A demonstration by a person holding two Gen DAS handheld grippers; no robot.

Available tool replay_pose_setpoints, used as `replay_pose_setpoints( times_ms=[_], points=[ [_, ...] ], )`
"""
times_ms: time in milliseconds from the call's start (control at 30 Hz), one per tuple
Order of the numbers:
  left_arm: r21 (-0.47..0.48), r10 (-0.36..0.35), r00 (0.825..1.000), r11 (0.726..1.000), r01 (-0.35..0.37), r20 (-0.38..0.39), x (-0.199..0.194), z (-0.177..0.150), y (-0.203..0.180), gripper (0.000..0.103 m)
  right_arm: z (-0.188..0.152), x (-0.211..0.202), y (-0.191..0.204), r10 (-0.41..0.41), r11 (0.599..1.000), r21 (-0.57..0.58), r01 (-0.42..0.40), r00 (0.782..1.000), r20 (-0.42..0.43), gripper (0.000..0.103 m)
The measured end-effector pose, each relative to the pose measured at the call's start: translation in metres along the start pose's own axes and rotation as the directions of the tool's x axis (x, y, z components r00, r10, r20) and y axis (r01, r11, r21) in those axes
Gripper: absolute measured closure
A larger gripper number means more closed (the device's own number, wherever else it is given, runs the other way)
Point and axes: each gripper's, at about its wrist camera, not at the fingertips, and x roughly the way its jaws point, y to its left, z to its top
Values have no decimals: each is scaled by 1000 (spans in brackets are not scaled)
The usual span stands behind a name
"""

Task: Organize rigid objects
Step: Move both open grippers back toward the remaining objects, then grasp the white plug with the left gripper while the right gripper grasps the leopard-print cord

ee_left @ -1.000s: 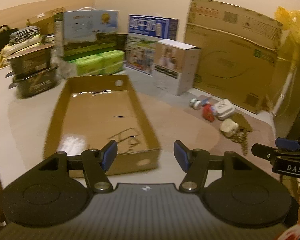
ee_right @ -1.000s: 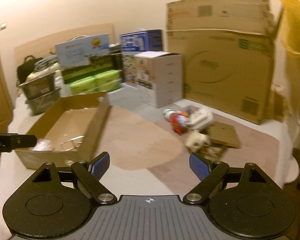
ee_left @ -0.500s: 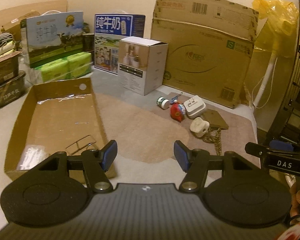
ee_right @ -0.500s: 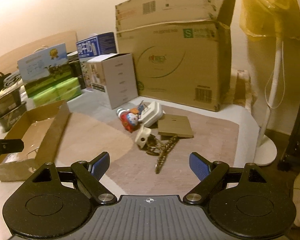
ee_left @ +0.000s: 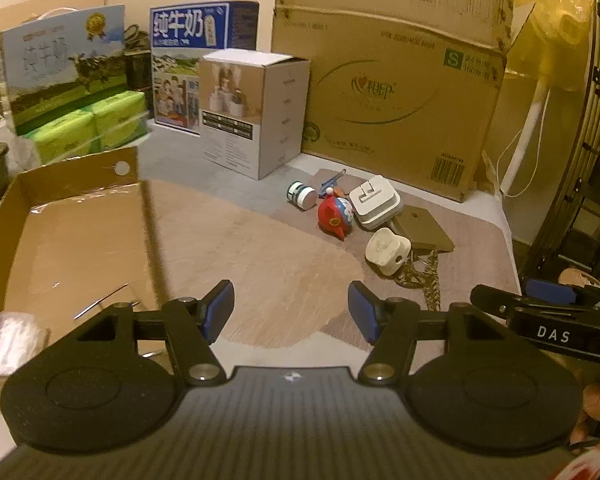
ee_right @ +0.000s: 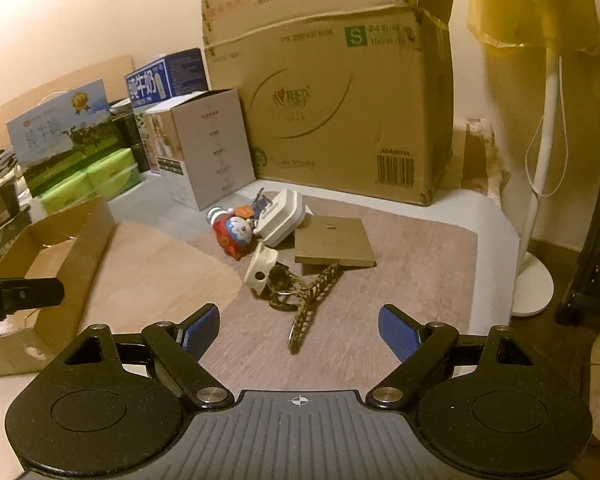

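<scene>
- Clutter lay in a small heap on the mat (ee_right: 412, 264), just in front of the big cardboard carton (ee_right: 340, 112) against the wall.
- Nearest the carton sat a white square box (ee_left: 374, 202), with a red and blue toy figure (ee_left: 335, 218) touching its left side and a small round jar (ee_left: 301, 195) further left.
- A flat brown card (ee_right: 332, 242) lay in front of the carton, right of the white box; a cream plastic piece (ee_right: 260, 266) and a braided keychain (ee_right: 312, 304) lay nearer still.
- Left of the carton, well apart from the heap, stood an open shallow tray box (ee_left: 72, 236) holding a thin metal clip.
- Left gripper (ee_left: 291, 314) hung above the mat, its jaws apart and holding nothing.
- Right gripper (ee_right: 299, 330) hovered over the keychain's near end, jaws spread wide and empty.
</scene>
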Motion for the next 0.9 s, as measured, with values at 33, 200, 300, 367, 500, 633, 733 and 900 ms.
replay_pose_setpoints(
  times_ms=[33,200,300,367,500,633,733,900],
  points=[
    [1,-3,1000,1000,3,-4,5,1,-1,43,0,4,-1,-1,1000,1,1,1000,-3,17],
    [7,-12,1000,1000,12,-25,34,7,-3,43,3,32,-4,-4,1000,9,4,1000,-24,17],
    [8,-15,999,1000,15,-35,49,10,-3,43,4,51,-4,2,1000,13,-1,999,-40,17],
    [6,-17,999,1000,17,-41,58,11,-3,43,5,62,-3,5,1000,17,-4,999,-49,17],
    [10,-16,998,1000,17,-53,73,13,-4,43,6,83,-3,2,1000,22,-1,998,-60,17],
    [13,-21,998,1000,21,-62,84,14,-6,43,7,99,-3,-22,1000,18,23,997,-67,25],
    [9,-23,998,1000,24,-66,90,14,-6,43,5,110,-4,-43,999,14,44,995,-89,34],
    [9,-26,997,1000,27,-74,96,14,-8,43,5,118,-6,-49,999,19,51,995,-88,38]
  ],
)
